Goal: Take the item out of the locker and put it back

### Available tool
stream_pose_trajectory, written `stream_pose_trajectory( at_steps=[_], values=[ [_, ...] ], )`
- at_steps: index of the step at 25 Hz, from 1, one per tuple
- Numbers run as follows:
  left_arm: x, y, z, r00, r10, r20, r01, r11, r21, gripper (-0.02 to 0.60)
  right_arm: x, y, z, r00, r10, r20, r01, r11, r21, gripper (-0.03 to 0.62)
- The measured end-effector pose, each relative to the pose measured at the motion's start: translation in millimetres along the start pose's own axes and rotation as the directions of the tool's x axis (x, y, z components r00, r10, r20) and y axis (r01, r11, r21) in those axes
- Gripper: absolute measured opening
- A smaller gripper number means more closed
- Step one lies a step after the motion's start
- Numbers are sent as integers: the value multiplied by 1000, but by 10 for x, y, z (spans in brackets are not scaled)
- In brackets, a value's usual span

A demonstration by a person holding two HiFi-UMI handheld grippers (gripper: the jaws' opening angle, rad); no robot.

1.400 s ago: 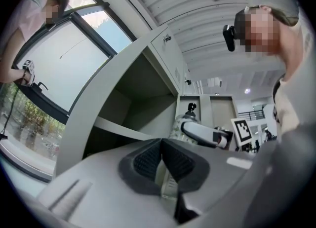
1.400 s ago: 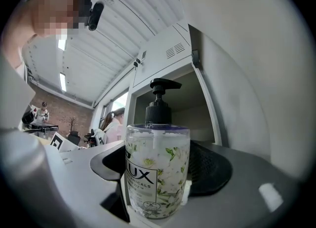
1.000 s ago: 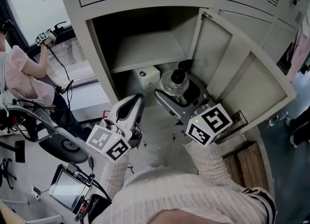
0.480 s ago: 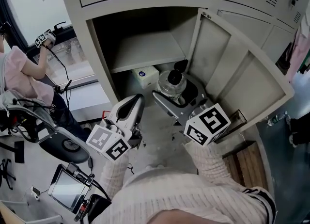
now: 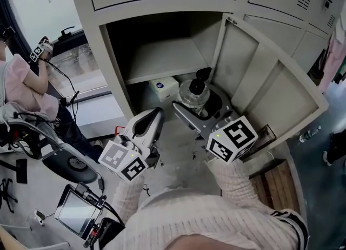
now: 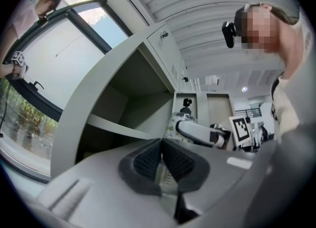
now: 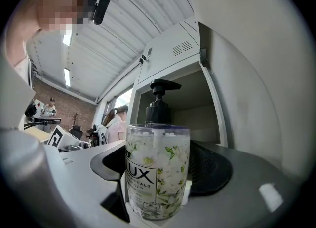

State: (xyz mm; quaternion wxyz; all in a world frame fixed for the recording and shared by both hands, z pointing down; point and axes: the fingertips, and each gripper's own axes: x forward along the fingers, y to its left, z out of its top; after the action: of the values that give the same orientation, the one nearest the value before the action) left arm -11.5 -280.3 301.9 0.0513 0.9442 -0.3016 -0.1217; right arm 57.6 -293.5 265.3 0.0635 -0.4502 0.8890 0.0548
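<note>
Standing upright, the soap bottle (image 7: 157, 172) is clamped between the wide-spread jaws of the right gripper (image 7: 160, 167) before the locker (image 5: 111, 76); the left gripper (image 6: 161, 160) is closed, empty.

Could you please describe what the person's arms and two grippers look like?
The left gripper and right gripper have smooth light-grey shells and dark, finely textured pads. Each carries a white cube printed with black square markers: left cube, right cube. Both arms wear cream knitted sleeves.
</note>
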Motion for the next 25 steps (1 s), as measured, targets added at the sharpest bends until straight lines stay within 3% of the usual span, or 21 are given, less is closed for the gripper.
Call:
stream_pose_trajectory(
  at_steps=[11, 20, 25],
  values=[
    [-17, 104, -27, 1000, 16, -26, -15, 999, 37, 6, 378, -54, 115, 999, 32, -15, -31, 999, 45, 364],
    [-12, 217, 41, 1000, 21, -3, -21, 999, 28, 6, 840, -135, 433, 999, 46, -1, -46, 998, 49, 364],
    [3, 222, 128, 1000, -7, 2, 7, 999, 48, 6, 1036, -164, 521, 999, 46, -9, -46, 998, 42, 364]
  ],
)
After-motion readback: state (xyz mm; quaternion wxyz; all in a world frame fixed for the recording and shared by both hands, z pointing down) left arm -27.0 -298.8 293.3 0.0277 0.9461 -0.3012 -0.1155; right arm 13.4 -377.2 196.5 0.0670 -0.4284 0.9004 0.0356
